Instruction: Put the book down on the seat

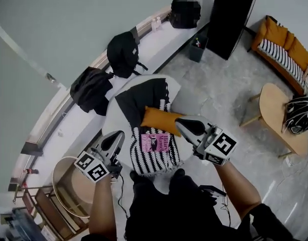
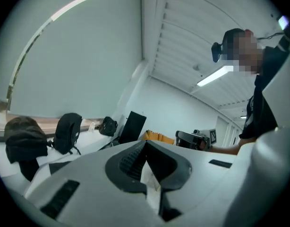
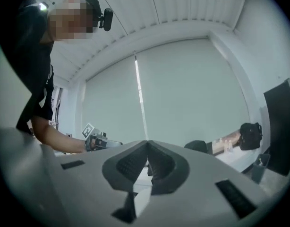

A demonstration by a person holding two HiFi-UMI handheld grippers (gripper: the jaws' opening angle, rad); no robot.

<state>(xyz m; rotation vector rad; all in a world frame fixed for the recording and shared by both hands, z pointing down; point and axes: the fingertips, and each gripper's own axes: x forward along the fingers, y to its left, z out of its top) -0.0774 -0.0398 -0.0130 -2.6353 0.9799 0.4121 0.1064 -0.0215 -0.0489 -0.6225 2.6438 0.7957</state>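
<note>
A pink book (image 1: 155,142) lies flat on the striped black-and-white throw (image 1: 149,157) that covers the round white seat (image 1: 113,115), just in front of an orange cushion (image 1: 161,119). My left gripper (image 1: 118,136) hovers at the seat's left edge, shut, with nothing between its jaws. Right of the book, my right gripper (image 1: 181,125) is also shut and empty, its tip near the cushion. Both gripper views point upward, so the book is hidden there. The left gripper (image 2: 145,144) and right gripper (image 3: 147,144) show their jaws pressed together.
Two black backpacks (image 1: 124,51) (image 1: 91,89) rest on the ledge behind the seat. A black cabinet (image 1: 232,16), a small bin (image 1: 197,48) and an orange sofa (image 1: 284,49) stand far right. A wooden table (image 1: 274,117) carries a helmet (image 1: 299,113). A round side table (image 1: 68,185) stands at lower left.
</note>
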